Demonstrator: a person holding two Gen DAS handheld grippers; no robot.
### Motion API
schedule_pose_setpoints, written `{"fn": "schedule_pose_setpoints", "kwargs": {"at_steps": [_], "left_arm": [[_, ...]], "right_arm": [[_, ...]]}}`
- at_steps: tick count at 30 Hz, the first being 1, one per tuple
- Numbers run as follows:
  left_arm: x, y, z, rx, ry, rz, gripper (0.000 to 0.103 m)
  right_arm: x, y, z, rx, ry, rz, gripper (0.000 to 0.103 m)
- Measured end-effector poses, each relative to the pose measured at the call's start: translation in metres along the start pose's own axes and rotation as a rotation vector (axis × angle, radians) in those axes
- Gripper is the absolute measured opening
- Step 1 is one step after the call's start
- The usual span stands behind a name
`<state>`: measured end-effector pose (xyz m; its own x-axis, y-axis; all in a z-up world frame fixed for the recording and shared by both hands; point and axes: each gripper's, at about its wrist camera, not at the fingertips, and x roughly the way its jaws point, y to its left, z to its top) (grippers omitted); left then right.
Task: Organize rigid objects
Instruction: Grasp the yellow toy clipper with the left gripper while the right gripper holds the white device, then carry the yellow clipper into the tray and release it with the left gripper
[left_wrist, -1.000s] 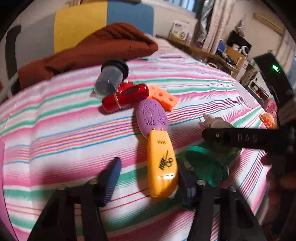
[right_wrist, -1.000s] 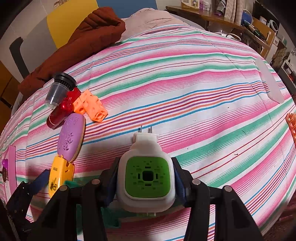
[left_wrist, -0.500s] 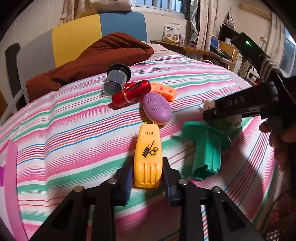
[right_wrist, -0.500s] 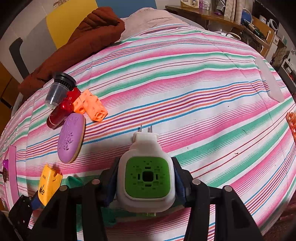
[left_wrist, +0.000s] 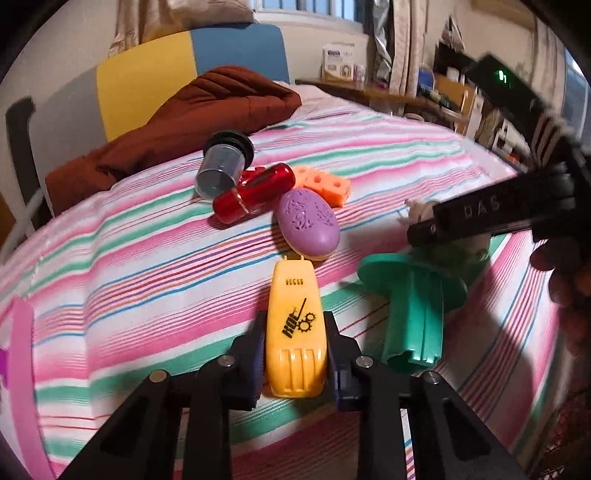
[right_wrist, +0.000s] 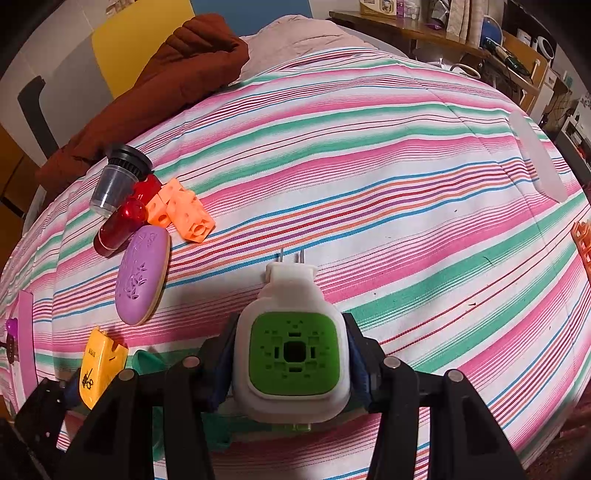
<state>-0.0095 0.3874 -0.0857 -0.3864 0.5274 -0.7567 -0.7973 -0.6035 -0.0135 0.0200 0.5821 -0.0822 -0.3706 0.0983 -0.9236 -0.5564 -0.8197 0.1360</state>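
Fingers of the left gripper (left_wrist: 295, 350) slant down at the striped bedspread (left_wrist: 129, 258), jaws closing on the yellow toy (left_wrist: 295, 328), pads at both its sides. Just ahead lies a purple oval case (left_wrist: 308, 225), then a red capsule (left_wrist: 255, 194) (a grey cup (left_wrist: 221, 168) leans on it). Beside it, a green stand (left_wrist: 413, 306). Only the right wrist view shows the right gripper (right_wrist: 291, 365) pinching the white-and-green plug-in (right_wrist: 293, 350).
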Motion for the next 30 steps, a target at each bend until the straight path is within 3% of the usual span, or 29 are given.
{"fn": "schedule_pose_setpoints", "kwargs": {"at_steps": [10, 26, 30], "left_arm": [[-0.006, 0.011, -0.008, -0.063, -0.009, -0.055, 0.026], [-0.046, 0.022, -0.053, -0.120, -0.079, -0.007, 0.026], [-0.061, 0.017, -0.071, -0.081, -0.105, 0.001, 0.026]], "right_arm": [[0.001, 0.003, 0.000, -0.024, -0.004, -0.016, 0.053], [-0.005, 0.010, -0.002, -0.064, -0.046, 0.002, 0.052], [-0.001, 0.010, -0.001, -0.065, -0.028, -0.011, 0.052]]}}
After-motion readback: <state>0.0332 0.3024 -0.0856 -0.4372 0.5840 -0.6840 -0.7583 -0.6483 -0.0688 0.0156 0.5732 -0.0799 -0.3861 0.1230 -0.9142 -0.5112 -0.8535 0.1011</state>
